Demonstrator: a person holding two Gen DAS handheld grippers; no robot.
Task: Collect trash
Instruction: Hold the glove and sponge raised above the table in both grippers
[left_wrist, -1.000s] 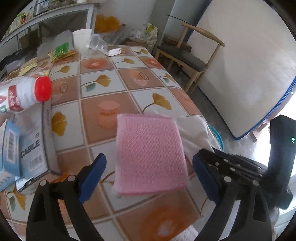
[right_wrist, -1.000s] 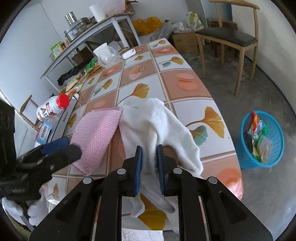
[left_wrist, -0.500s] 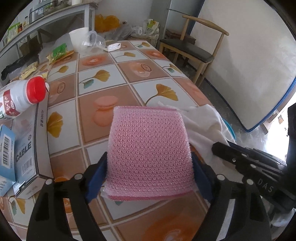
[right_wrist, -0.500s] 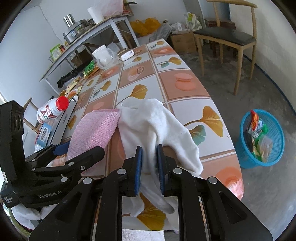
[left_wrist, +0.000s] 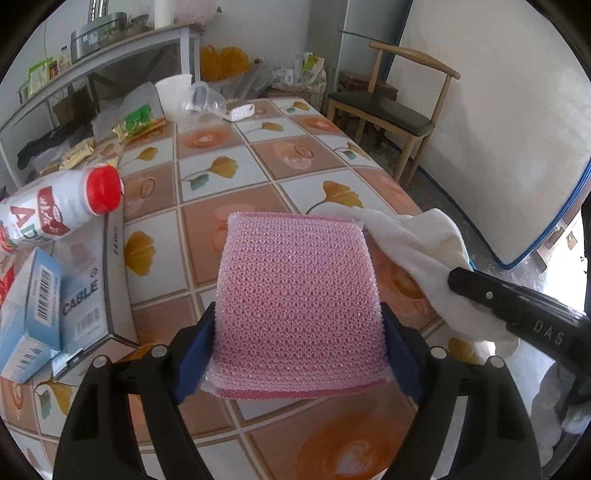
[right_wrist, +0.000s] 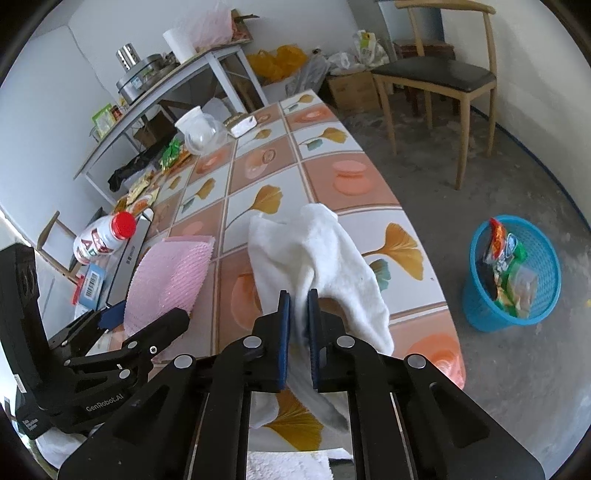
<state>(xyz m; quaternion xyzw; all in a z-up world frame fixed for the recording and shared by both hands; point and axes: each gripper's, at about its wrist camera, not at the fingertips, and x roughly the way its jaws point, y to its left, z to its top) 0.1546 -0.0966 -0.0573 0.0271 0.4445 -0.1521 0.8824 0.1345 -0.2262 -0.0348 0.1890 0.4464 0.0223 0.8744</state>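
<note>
left claw (left_wrist: 299, 354): wide, pads against pink sponge (left_wrist: 299, 306), centre frame | right claw (right_wrist: 297, 325): pinching white cloth (right_wrist: 317, 254) on table (right_wrist: 332, 155) | risk: soft sponge slips; cloth drags toward basket (right_wrist: 476, 280), right frame

The pink pad (left_wrist: 299, 310) is covering the table (left_wrist: 229, 147) beneath it and the inner faces of the left gripper (left_wrist: 297, 354). The bottle (left_wrist: 55, 210) is running off the picture's left edge. The white cloth (right_wrist: 314, 258) is hiding the right gripper's (right_wrist: 297, 314) pad faces. Wrappers in the basket (right_wrist: 480, 306) are staying too small to read.
</note>
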